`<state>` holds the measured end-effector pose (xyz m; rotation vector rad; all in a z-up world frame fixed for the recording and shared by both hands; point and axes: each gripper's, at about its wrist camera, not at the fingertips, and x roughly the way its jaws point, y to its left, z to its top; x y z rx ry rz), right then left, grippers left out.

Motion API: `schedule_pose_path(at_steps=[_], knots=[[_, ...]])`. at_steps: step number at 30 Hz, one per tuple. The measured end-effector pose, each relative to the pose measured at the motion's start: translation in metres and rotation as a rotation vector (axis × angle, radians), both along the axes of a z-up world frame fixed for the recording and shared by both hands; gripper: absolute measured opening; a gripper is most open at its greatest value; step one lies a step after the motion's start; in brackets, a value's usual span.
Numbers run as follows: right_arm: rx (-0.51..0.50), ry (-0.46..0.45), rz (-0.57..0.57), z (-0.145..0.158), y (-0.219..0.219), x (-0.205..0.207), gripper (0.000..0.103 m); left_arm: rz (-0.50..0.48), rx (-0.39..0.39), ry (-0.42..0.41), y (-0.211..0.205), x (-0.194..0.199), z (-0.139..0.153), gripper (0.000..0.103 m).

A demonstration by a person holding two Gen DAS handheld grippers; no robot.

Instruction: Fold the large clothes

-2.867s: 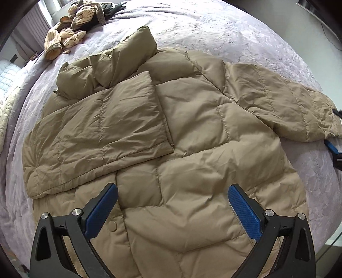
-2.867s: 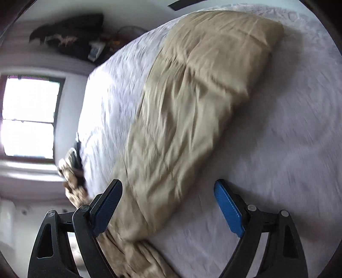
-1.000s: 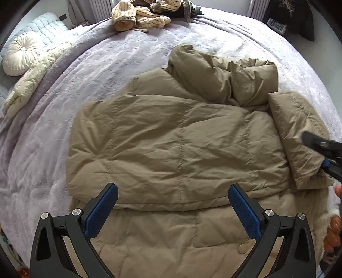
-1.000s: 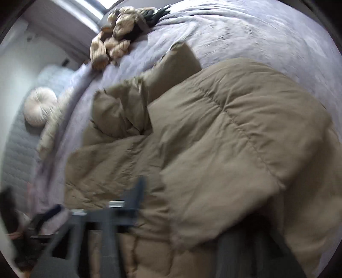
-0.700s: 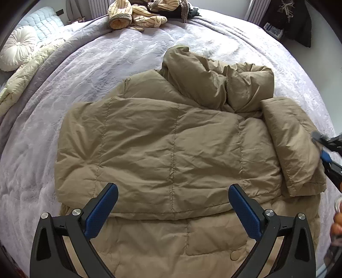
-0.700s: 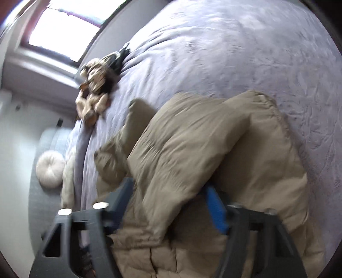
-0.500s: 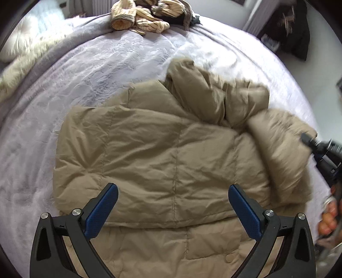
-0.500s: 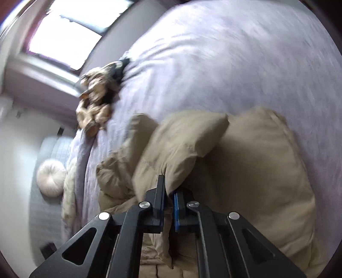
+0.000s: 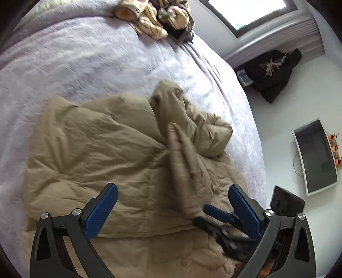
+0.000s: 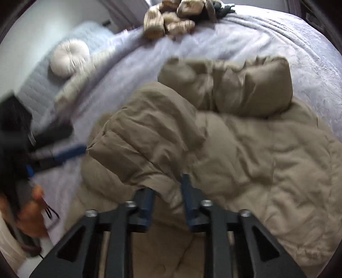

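— What is being counted on the bed [image 9: 89,55]?
— One tan puffer jacket [image 9: 102,149] is being counted, along with one heap of striped clothes [image 9: 154,17] at the far edge and one round white cushion [image 10: 69,56].
— And off the bed?
— One dark garment [image 9: 275,70] is being seen against the wall, and one flat screen [image 9: 316,156].
— How many grippers are being shown?
— Two: one left gripper [image 9: 173,207] and one right gripper [image 10: 166,205].
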<state>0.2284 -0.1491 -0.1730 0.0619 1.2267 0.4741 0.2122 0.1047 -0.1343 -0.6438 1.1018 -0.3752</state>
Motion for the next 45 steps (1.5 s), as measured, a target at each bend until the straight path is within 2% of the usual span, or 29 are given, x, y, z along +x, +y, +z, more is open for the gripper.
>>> schedule_pose_path(at_steps=[1, 5, 9, 12, 13, 14, 15, 16, 17, 20, 22, 26, 28, 31, 34, 37, 38, 40, 42, 44, 45], knots=[[-0.003, 0.012, -0.006, 0.0, -0.004, -0.007, 0.058, -0.014, 0.002, 0.01, -0.003, 0.002, -0.004, 0.103], [0.08, 0.087, -0.106, 0.004, -0.053, -0.032, 0.059, -0.076, 0.041, 0.072, -0.023, 0.01, -0.027, 0.103], [0.166, 0.204, -0.373, -0.008, -0.14, -0.056, 0.059, -0.088, 0.082, 0.106, -0.037, 0.018, -0.041, 0.103], [0.292, 0.258, -0.607, -0.016, -0.201, -0.066, 0.059, -0.076, 0.104, 0.098, -0.043, 0.02, -0.041, 0.101], [0.343, 0.263, -0.678, -0.019, -0.217, -0.068, 0.059, -0.073, 0.11, 0.09, -0.045, 0.021, -0.039, 0.095], [0.403, 0.255, -0.75, -0.021, -0.234, -0.068, 0.058, -0.08, 0.108, 0.079, -0.047, 0.021, -0.037, 0.072], [0.435, 0.237, -0.791, -0.021, -0.246, -0.067, 0.055, -0.098, 0.097, 0.076, -0.05, 0.021, -0.036, 0.036], [0.446, 0.203, -0.821, -0.018, -0.254, -0.063, 0.033, -0.108, 0.093, 0.084, -0.051, 0.02, -0.037, 0.018], [0.432, 0.184, -0.823, -0.016, -0.257, -0.058, 0.013, -0.113, 0.089, 0.083, -0.051, 0.018, -0.037, 0.011], [0.338, 0.125, -0.772, -0.006, -0.251, -0.043, 0.009, -0.117, 0.135, 0.03, -0.045, -0.002, -0.033, 0.011], [0.284, 0.121, -0.727, -0.01, -0.24, -0.036, 0.009, -0.114, 0.178, 0.035, -0.043, -0.01, -0.038, 0.011], [0.272, 0.176, -0.728, -0.034, -0.233, -0.036, 0.009, -0.089, 0.215, 0.091, -0.027, -0.013, -0.053, 0.016], [0.289, 0.185, -0.748, -0.044, -0.242, -0.04, 0.009, -0.065, 0.249, 0.088, -0.015, -0.014, -0.046, 0.016], [0.286, 0.182, -0.755, -0.045, -0.239, -0.035, 0.009, -0.028, 0.341, 0.063, 0.008, -0.018, -0.026, 0.016], [0.267, 0.175, -0.739, -0.043, -0.235, -0.03, 0.009, -0.034, 0.321, 0.021, 0.016, -0.022, -0.004, 0.016], [0.26, 0.166, -0.736, -0.035, -0.237, -0.035, 0.01, -0.103, 0.288, -0.017, -0.006, -0.02, 0.003, 0.016], [0.262, 0.164, -0.738, -0.033, -0.242, -0.043, 0.01, -0.118, 0.297, -0.024, -0.016, -0.017, 0.001, 0.016], [0.265, 0.163, -0.744, -0.034, -0.243, -0.043, 0.01, -0.143, 0.375, -0.025, -0.044, -0.008, -0.013, 0.016], [0.269, 0.164, -0.748, -0.035, -0.245, -0.046, 0.01, -0.138, 0.422, -0.017, -0.055, 0.002, -0.03, 0.016], [0.265, 0.163, -0.746, -0.034, -0.247, -0.05, 0.01, -0.118, 0.433, 0.0, -0.054, 0.012, -0.046, 0.016], [0.261, 0.161, -0.743, -0.033, -0.247, -0.049, 0.01, -0.104, 0.414, 0.017, -0.049, 0.016, -0.054, 0.016]])
